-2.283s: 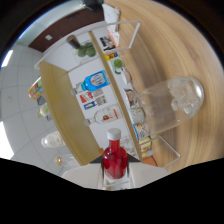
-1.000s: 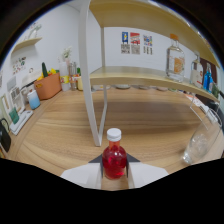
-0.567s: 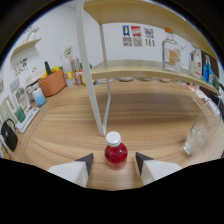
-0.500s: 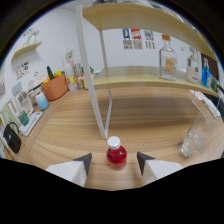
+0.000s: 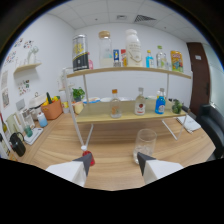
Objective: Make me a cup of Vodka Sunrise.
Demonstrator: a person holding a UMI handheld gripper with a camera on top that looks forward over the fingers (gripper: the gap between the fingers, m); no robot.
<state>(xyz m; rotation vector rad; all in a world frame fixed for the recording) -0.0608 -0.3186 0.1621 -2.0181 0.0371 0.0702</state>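
Red showed only as a small patch at the lower left of centre, where the little bottle [image 5: 86, 150] with its white cap stood on the wooden table [image 5: 115, 167], mostly hidden behind the tip of the left finger [image 5: 84, 162]. Its cap sat just above the red body, and little else of it could be made out. The gripper [image 5: 115, 163] was spread wide, its two dark-tipped fingers well apart with bare tabletop between them and nothing held. Just beyond the right finger [image 5: 146, 163] stood an empty clear glass [image 5: 144, 145], upright on the table, tall and slightly tapered. Behind both, across the middle of the frame, ran a two-level shelf [image 5: 135, 116] of light wood on white legs. On its lower board stood a clear bottle with an orange cap [image 5: 115, 104], a clear bottle with a red label [image 5: 140, 102], a blue bottle [image 5: 160, 102] and a small green plant [image 5: 176, 106] at the right end; a potted plant [image 5: 77, 97] sat at the left end. Along the top board, in the upper middle of the frame, were a dark can-like container [image 5: 79, 53], a clear jar [image 5: 105, 49], a big white jug [image 5: 132, 47] and several smaller bottles. At the left of the frame an orange basket [image 5: 51, 108] rested on a counter.
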